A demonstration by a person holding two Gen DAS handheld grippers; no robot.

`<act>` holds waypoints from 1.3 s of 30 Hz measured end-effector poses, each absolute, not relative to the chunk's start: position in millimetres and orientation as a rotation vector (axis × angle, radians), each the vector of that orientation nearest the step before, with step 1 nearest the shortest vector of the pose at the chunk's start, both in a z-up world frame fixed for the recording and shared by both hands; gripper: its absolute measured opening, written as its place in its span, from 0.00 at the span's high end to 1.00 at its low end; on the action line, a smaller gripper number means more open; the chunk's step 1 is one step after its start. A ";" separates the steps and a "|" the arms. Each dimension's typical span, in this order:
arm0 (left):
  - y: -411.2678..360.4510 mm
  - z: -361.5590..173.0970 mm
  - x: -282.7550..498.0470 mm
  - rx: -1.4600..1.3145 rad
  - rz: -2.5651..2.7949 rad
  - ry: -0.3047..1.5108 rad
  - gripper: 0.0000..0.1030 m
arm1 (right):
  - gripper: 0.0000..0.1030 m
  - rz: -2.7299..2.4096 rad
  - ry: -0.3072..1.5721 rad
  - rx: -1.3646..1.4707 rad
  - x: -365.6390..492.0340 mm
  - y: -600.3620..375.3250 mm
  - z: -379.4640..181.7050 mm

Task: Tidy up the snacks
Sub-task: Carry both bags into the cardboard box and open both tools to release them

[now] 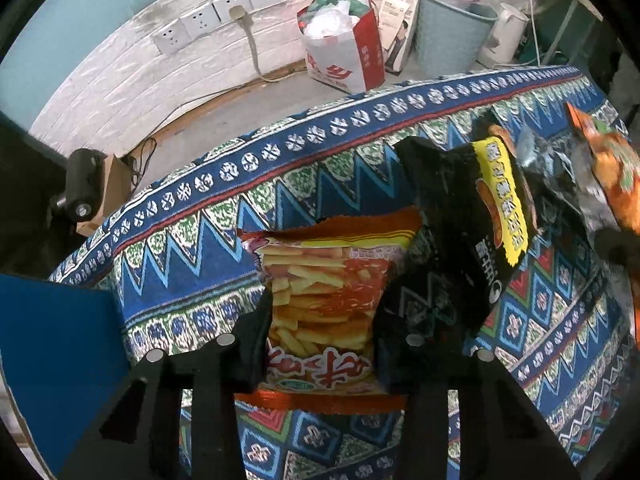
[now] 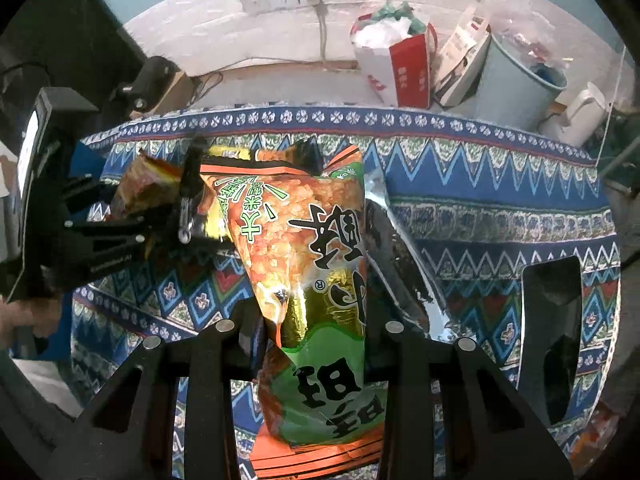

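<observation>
Snack bags lie on the patterned cloth (image 1: 192,240) that covers the table, and several are only partly readable. In the left wrist view the french-fry bag (image 1: 320,304) has its lower corners hidden behind the black fingers, and the black bag with a yellow label (image 1: 460,240) beside it on the right is crumpled, so its shape is hard to follow. At the far right edge of that view an orange bag (image 1: 612,168) is cut off and blurred. In the right wrist view the orange-and-green bag (image 2: 316,280) fills the centre and covers much of a dark, silvery bag (image 2: 400,264) behind it; what lies under both cannot be made out.

Counted across the two views, four bags can be told apart with confidence: the fry bag, the black one, the orange-and-green one and the silvery one; whether the blurred orange bag is the orange-and-green one seen again, I cannot tell. There are two grippers.

The left gripper (image 1: 320,344) stands narrow, its pads pressing the fry bag's two sides low on the pack. The right gripper (image 2: 316,344) is likewise drawn in, pinching the orange-and-green bag at its waist, with the bag's upper part standing clear above the cloth. The left gripper also shows at the left of the right wrist view, close beside that bag.
</observation>
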State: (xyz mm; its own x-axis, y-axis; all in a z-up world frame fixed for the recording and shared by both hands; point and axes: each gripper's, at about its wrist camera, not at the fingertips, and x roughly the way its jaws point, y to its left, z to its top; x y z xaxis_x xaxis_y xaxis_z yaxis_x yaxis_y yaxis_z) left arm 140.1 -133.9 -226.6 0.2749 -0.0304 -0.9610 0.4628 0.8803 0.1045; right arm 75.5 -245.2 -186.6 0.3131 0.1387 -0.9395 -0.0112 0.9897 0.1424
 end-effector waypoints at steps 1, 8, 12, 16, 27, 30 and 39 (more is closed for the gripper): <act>-133.3 -224.6 136.9 0.402 -0.341 1.254 0.60 | 0.68 0.096 1.245 0.118 76.4 -245.5 -185.5; -119.2 -206.9 122.1 0.398 -0.305 1.240 0.60 | 0.68 0.097 1.216 0.110 79.1 -237.9 -171.0; -105.4 -195.1 118.9 0.363 -0.283 1.235 0.60 | 0.68 0.101 1.192 0.106 78.7 -232.2 -160.4; -93.0 -178.8 111.1 0.334 -0.275 1.216 0.60 | 0.68 0.110 1.174 0.097 77.9 -225.3 -151.0; -73.0 -127.7 79.8 0.295 -0.289 1.123 0.60 | 0.68 0.129 1.120 0.071 73.3 -203.1 -125.1; -65.0 -118.9 74.8 0.278 -0.291 1.111 0.60 | 0.68 0.134 1.108 0.062 72.4 -196.0 -119.2; -37.0 -96.7 57.9 0.230 -0.267 1.076 0.60 | 0.68 0.158 1.087 0.041 72.6 -174.0 -109.0</act>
